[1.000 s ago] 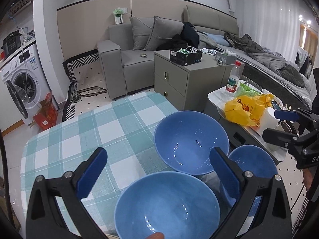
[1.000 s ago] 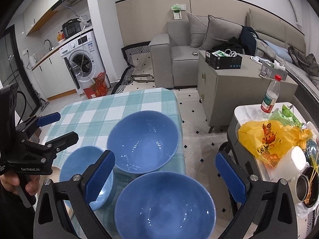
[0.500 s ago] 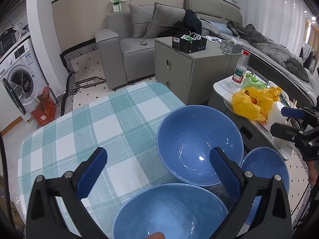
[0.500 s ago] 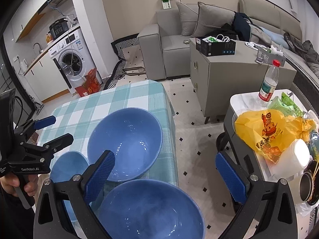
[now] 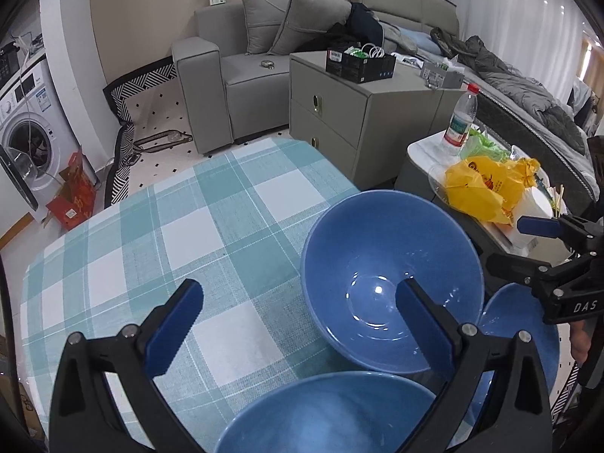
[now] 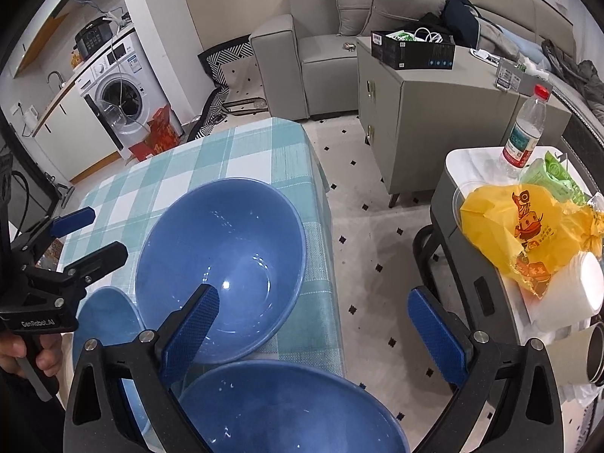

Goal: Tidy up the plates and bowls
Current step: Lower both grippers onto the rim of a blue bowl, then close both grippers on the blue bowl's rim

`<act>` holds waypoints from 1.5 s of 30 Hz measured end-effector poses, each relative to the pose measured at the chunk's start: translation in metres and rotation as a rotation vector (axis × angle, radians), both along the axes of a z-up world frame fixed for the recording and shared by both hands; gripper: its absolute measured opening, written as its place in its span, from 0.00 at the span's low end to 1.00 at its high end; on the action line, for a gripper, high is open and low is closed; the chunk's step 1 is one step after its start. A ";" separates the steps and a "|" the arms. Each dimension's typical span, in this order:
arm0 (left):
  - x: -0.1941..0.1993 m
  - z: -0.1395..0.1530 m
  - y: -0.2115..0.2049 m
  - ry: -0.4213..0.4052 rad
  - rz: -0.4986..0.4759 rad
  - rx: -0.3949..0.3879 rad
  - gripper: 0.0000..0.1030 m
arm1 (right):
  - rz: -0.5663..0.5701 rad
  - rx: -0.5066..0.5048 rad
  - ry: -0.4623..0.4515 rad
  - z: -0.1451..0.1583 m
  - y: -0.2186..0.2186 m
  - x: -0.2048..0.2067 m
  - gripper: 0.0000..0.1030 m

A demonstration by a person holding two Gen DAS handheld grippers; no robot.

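Note:
A large blue bowl (image 5: 389, 279) stands on the checked tablecloth near the table's right edge; it also shows in the right wrist view (image 6: 222, 271). My left gripper (image 5: 298, 321) is open, and a second blue bowl (image 5: 328, 415) sits low between its arms; what holds it is hidden. My right gripper (image 6: 313, 328) is open, with a third blue bowl (image 6: 287, 411) low between its arms. Each gripper shows in the other's view: the right gripper (image 5: 528, 241) and the left gripper (image 6: 87, 234).
The table (image 5: 181, 234) has a teal and white checked cloth. A side cart (image 6: 475, 166) to the right holds a water bottle (image 6: 524, 132), a yellow bag (image 6: 517, 234) and cups. A grey cabinet (image 5: 339, 109) and a sofa (image 5: 234, 60) stand beyond.
Both grippers have moved forward and lower over the table. The large bowl on the cloth looks nearer, and the bowls at each gripper's base sit lower in frame.

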State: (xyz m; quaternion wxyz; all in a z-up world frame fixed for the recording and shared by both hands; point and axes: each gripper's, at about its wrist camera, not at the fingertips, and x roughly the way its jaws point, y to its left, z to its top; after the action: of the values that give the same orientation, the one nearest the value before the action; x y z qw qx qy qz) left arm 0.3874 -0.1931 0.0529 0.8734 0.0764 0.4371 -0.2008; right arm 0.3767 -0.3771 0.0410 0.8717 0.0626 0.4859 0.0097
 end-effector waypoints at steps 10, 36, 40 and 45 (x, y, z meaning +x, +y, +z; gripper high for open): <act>0.008 -0.017 -0.006 0.029 -0.032 0.029 0.88 | 0.018 0.008 0.052 -0.020 0.006 0.018 0.93; 0.012 -0.040 -0.021 0.107 -0.091 0.044 0.20 | 0.092 0.003 0.109 -0.040 0.029 0.020 0.46; 0.012 -0.042 -0.021 0.108 -0.087 0.046 0.16 | 0.095 -0.006 0.112 -0.042 0.031 0.020 0.35; 0.014 -0.043 -0.020 0.110 -0.082 0.042 0.13 | 0.103 -0.018 0.120 -0.047 0.034 0.020 0.25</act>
State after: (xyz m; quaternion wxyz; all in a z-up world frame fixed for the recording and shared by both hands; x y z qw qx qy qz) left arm 0.4009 -0.2132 0.0095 0.8373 0.1014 0.4851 -0.2310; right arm 0.3968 -0.3432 -0.0056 0.8398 0.0301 0.5401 0.0465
